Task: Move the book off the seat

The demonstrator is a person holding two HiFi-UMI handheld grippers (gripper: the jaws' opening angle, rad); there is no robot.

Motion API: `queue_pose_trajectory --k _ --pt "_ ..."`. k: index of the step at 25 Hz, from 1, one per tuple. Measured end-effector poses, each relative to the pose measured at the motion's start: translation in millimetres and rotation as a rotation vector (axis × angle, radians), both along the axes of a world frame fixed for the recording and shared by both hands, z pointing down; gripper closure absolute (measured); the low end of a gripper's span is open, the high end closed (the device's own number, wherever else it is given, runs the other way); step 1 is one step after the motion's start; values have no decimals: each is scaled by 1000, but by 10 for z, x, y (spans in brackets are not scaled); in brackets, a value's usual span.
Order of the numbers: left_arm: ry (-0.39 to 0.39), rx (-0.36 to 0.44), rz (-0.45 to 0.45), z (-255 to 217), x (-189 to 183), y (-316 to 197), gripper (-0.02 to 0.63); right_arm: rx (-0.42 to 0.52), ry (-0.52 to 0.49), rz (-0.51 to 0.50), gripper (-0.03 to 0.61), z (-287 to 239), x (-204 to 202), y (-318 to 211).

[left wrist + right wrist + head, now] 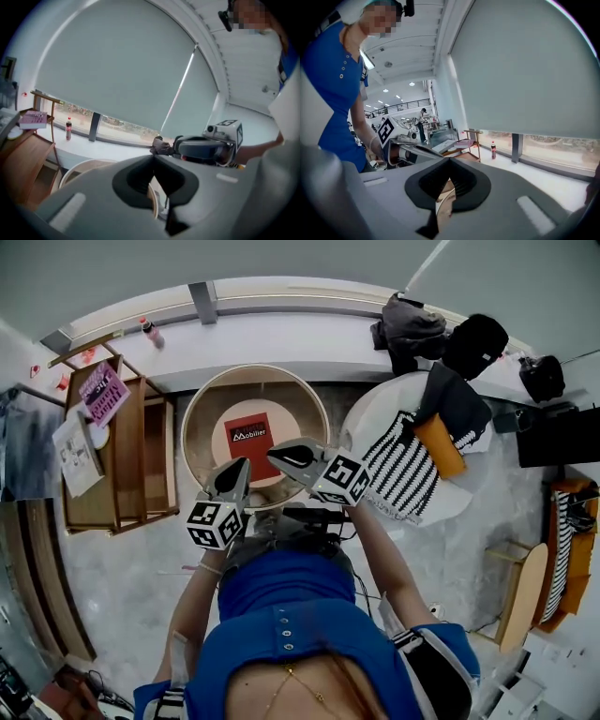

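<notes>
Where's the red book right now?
Head view, centre: the red book lies in the middle of the round seat, right of the wooden shelf, left of the white table.

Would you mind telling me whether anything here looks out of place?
A red book lies flat in the middle of the round seat, where someone would sit; nothing looks spilled or broken.

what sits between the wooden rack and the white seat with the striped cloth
The round tan seat, with the red book lying in it. The head view shows this.
</notes>
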State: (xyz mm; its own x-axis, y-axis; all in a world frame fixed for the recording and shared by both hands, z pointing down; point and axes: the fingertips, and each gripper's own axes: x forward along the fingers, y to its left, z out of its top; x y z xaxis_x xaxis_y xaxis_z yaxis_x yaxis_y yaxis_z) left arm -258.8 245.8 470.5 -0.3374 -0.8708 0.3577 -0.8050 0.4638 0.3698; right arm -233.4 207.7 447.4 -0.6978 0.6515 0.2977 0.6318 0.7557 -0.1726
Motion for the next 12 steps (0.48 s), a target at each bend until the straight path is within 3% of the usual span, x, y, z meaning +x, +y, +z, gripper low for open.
queue_pose_trajectory --k 3,7,12 --pt "-56 34 -15 -287 90 -46 612 18 -72 40 578 -296 88 -126" --pt "-59 83 -67 -581 184 -127 612 52 -170 105 578 -681 174 -272" --pt "-96 124 -118 -918 389 -275 612 180 -269 111 578 -1017 367 -386"
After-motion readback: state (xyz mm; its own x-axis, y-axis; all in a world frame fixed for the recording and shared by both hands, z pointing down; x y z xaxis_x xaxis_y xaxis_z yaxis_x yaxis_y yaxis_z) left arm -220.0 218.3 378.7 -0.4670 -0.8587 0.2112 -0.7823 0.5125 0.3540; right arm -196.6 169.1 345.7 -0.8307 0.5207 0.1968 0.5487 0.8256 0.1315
